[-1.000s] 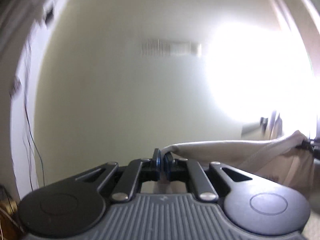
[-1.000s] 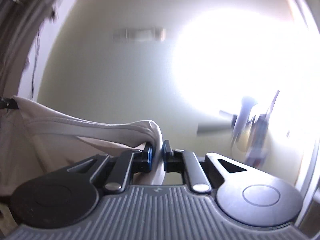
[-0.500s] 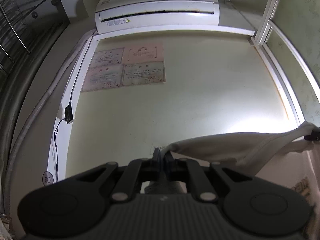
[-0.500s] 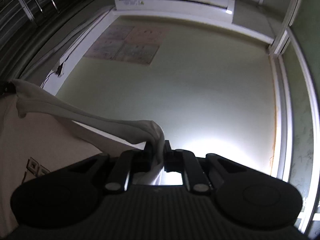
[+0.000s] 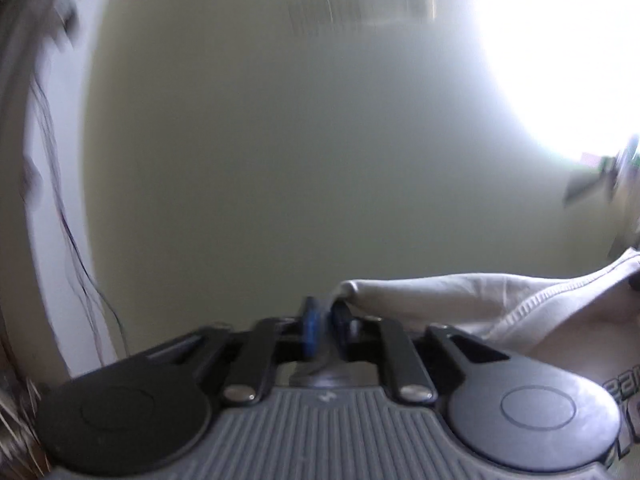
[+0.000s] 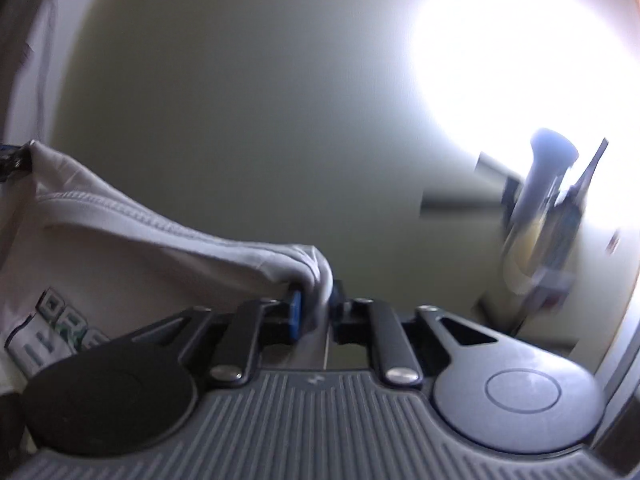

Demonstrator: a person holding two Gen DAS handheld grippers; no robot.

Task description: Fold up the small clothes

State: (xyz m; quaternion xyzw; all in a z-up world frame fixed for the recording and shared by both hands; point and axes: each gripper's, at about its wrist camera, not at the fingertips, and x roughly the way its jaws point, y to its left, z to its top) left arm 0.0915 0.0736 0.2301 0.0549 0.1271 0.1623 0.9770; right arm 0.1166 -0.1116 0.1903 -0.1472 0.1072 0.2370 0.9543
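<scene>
A small white garment (image 5: 500,304) with printed lettering hangs stretched in the air between my two grippers. My left gripper (image 5: 326,316) is shut on one top corner, and the cloth runs off to the right. In the right wrist view the garment (image 6: 120,240) runs off to the left, and my right gripper (image 6: 316,304) is shut on its other top corner. The far tip of the left gripper (image 6: 8,160) shows at the left edge, holding the cloth. The lower part of the garment is hidden behind the gripper bodies.
Both cameras face a pale yellow-green wall (image 5: 280,160) with a bright glare patch (image 6: 520,60). A blurred stand with objects (image 6: 548,216) is at the right. Dark cables (image 5: 76,248) hang along the wall's left side.
Both grippers have tilted down: the air conditioner and wall papers seen half a second ago have left view, and the glare and stand are back. Both still hold the garment.
</scene>
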